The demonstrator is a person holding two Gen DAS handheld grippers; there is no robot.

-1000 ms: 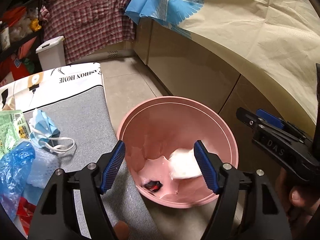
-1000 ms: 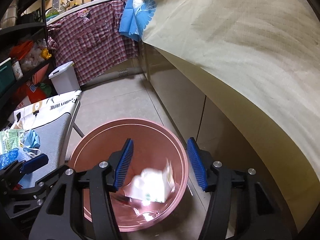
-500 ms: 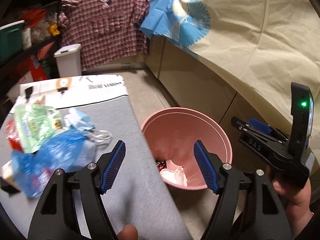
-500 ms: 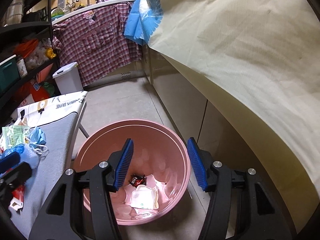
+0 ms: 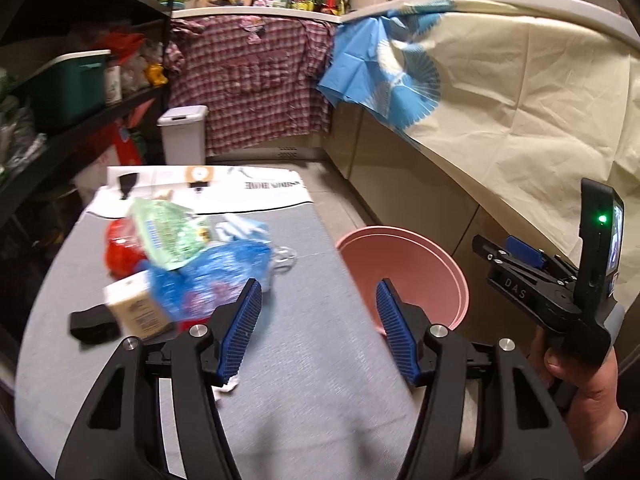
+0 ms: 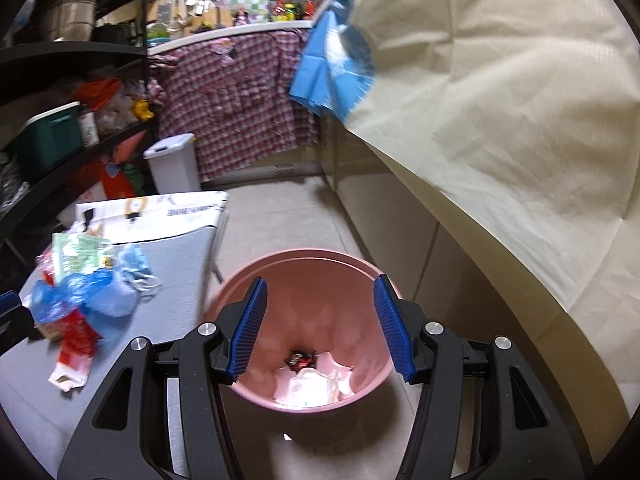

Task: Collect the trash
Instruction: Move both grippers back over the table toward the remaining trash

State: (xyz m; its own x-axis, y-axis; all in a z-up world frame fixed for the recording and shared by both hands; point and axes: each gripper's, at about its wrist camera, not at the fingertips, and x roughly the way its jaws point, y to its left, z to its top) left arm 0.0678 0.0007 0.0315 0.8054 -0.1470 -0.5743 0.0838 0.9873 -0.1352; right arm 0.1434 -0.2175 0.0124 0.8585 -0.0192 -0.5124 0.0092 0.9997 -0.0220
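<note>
**Some trash binned, a pile still waiting**

The left claw (image 5: 318, 326) hangs empty over the grey surface (image 5: 312, 380), its jaws parted and just narrowed with nothing between them. The right claw (image 6: 318, 322) is likewise parted and empty above the pink bin (image 6: 372, 384), which holds white paper (image 6: 310, 386) and a dark wrapper (image 6: 300, 359). Farther off, a blue bag (image 5: 212, 276), green packet (image 5: 170, 232), small carton (image 5: 134, 314), red packaging (image 5: 120, 250) and face mask (image 5: 244, 228) remain to collect.

Blurred, perhaps plastic, trash pile (image 5: 192, 264) on table (image 5: 312, 360)

Motion-blurred trash pile (image 5: 188, 268) on the table, perhaps bags and cartons; labels unreadable.
</note>
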